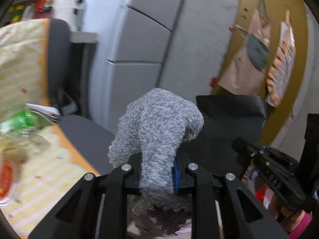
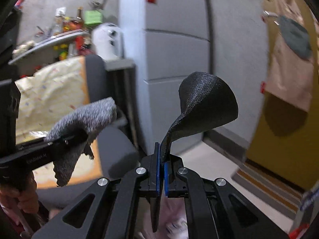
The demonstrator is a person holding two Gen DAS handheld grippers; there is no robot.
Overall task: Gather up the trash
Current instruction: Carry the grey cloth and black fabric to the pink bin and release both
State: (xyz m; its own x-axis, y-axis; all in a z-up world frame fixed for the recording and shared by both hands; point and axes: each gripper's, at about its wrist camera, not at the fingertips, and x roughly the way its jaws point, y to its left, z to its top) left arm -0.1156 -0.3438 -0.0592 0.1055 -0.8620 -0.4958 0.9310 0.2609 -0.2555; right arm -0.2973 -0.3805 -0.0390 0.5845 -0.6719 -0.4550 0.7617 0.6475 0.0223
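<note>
We hold two soft things at the same time, one in each gripper, and we judge that both are trash picked up for carrying to a bin that we cannot see here. The left gripper [image 1: 157, 171] has its jaws closed on a grey fluffy cloth [image 1: 157, 127]; the cloth is thick, so the jaws stay a little apart, and its upper part stands above the fingers and folds over while the rest hangs down below them. The right gripper [image 2: 162, 171] has its jaws almost fully closed on a thin black fabric piece [image 2: 205, 105], pinched by a narrow neck between the blue pads [image 2: 158, 165], and the wide part opens above like a fan. We think the grip near one end is why both pieces flop freely. Both grippers point forward and a little downward, side by side, toward grey cabinet doors [image 2: 175, 55] and a yellow wall [image 2: 279, 149]. The table [image 1: 65, 143] with the striped yellow cover [image 1: 45, 181] lies at the left, and its near corner is just beside the left gripper; a green bottle [image 1: 30, 119] and other blurred items are on it near that edge. The pictures are blurred. A hand [image 2: 26, 197] holds the left gripper's handle.
</note>
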